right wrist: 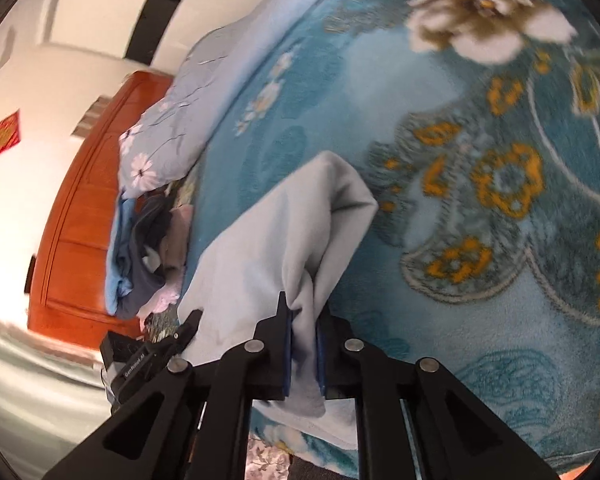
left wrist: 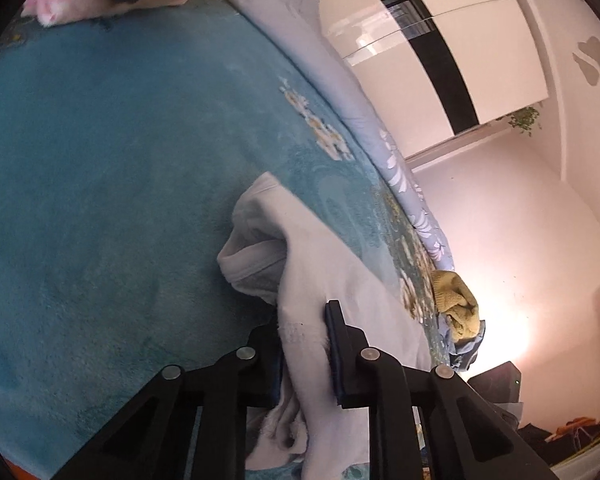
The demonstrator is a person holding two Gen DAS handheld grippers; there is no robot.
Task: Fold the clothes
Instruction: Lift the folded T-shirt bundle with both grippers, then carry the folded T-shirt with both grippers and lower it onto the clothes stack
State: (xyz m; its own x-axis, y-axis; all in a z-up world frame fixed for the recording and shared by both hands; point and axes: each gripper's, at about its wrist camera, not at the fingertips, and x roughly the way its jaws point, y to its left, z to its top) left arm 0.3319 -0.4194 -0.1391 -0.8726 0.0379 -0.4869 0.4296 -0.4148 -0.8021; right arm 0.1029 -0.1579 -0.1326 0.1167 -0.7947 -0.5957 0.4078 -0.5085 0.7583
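Note:
A pale grey-white garment point(left wrist: 300, 256) lies bunched on the teal floral blanket point(left wrist: 100, 184) of a bed. My left gripper point(left wrist: 304, 320) is shut on the garment's edge, cloth pinched between its pads. In the right wrist view the same pale garment point(right wrist: 276, 236) hangs in a fold above the blanket point(right wrist: 480, 240). My right gripper point(right wrist: 303, 320) is shut on it, with cloth squeezed between the blue pads. The other gripper's black body point(right wrist: 148, 356) shows at the lower left of that view.
A light blue floral quilt point(left wrist: 404, 168) runs along the bed's far side. A yellow knitted item point(left wrist: 456, 304) lies at the bed's edge. A pile of clothes point(right wrist: 152, 248) sits by the orange wooden headboard point(right wrist: 84, 208). White wardrobe doors point(left wrist: 440, 40) stand behind.

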